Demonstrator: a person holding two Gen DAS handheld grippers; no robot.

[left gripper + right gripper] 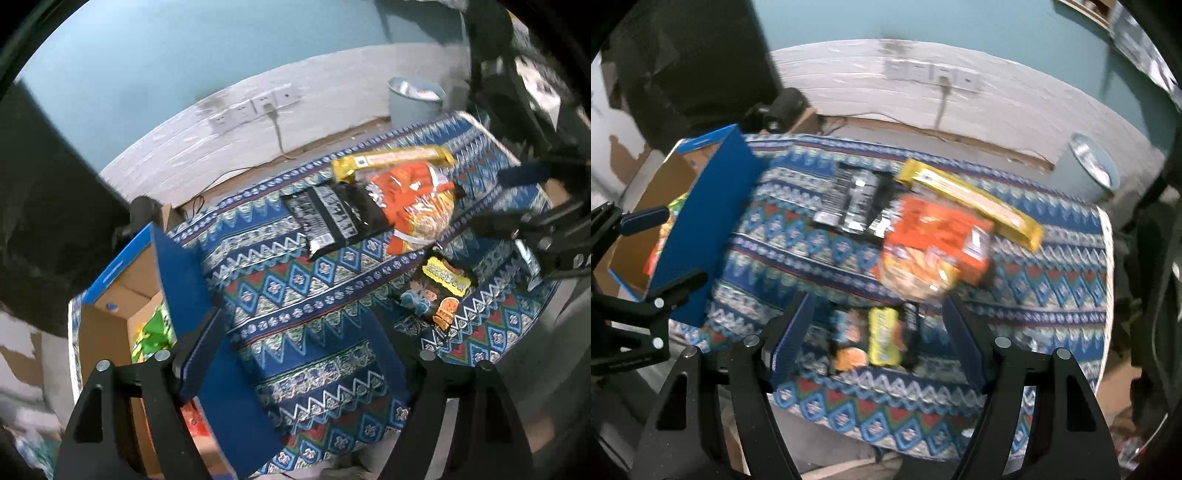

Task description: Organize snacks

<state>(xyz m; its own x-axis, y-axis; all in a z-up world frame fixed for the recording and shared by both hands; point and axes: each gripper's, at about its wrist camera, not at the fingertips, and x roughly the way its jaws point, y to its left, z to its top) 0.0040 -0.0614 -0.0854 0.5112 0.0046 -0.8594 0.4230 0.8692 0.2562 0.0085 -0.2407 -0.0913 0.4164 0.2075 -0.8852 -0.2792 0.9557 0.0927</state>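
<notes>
Hovering over the patterned cloth (1052, 291), both grippers' fingers (964, 332) spread, gripping nothing.

Motion-blurred print on the small dark snack packet (873, 338); box (122, 314) contents mostly hidden behind its blue wall.

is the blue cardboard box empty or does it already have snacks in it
Not empty. The open-topped blue cardboard box already holds a green packet and something orange-red beneath it; how full it is cannot be told.
</notes>
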